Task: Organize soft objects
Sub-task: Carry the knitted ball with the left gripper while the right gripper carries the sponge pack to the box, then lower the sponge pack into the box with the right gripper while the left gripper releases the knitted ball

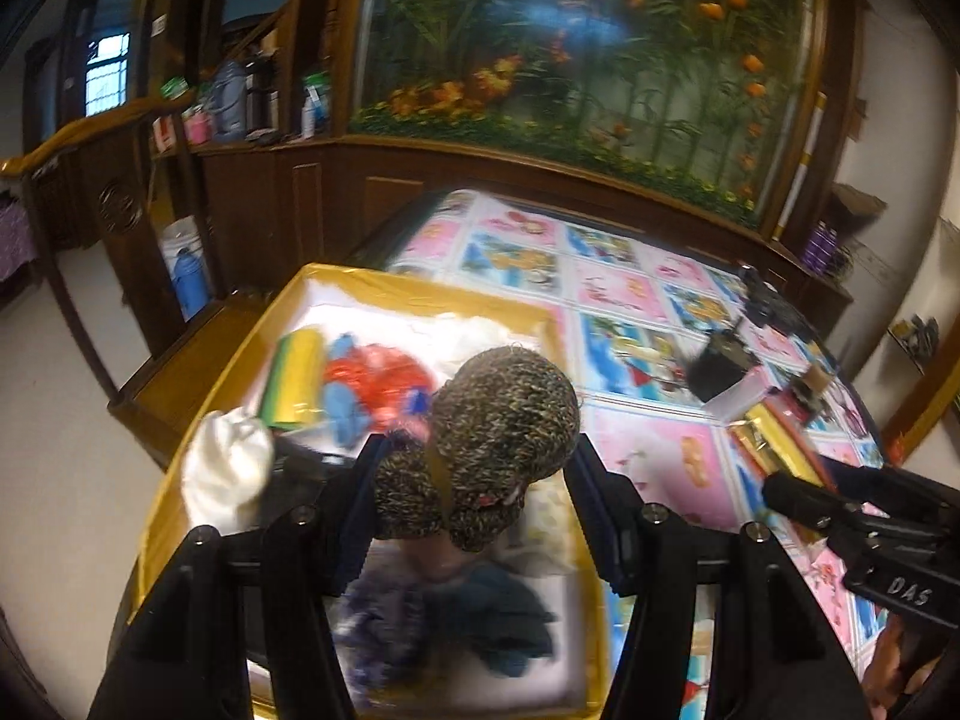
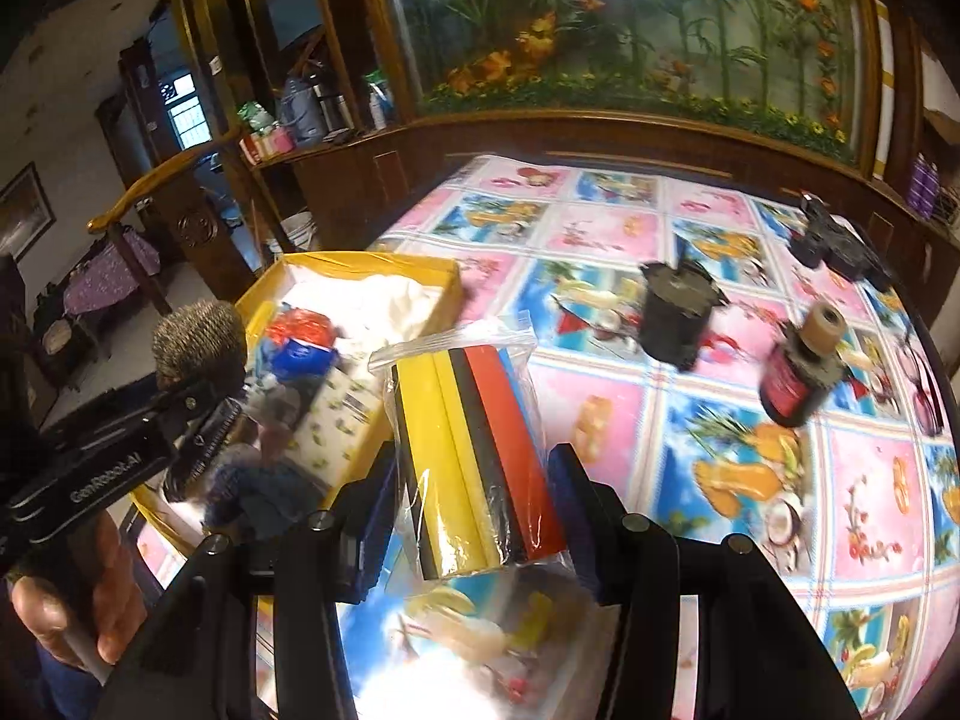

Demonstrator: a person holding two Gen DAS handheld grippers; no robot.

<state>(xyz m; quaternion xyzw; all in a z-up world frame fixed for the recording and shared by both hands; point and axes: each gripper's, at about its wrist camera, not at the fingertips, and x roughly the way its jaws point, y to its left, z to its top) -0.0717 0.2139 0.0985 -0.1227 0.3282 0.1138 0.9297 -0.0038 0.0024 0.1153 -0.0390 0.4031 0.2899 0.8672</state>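
My left claw (image 1: 474, 468) was clamped on the speckled scrubber wad (image 1: 504, 414), hung right over the yellow box (image 1: 198, 396), while my right claw (image 2: 474, 504) gripped the bagged sponges (image 2: 474, 456), long axis pointing fwd, box ahead-left, left hand nearer.

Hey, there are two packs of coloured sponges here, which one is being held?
The bagged sponge pack with yellow, black and red layers, between the right gripper's jaws above the tablecloth. The other sponge pack, yellow and green, lies in the yellow box.
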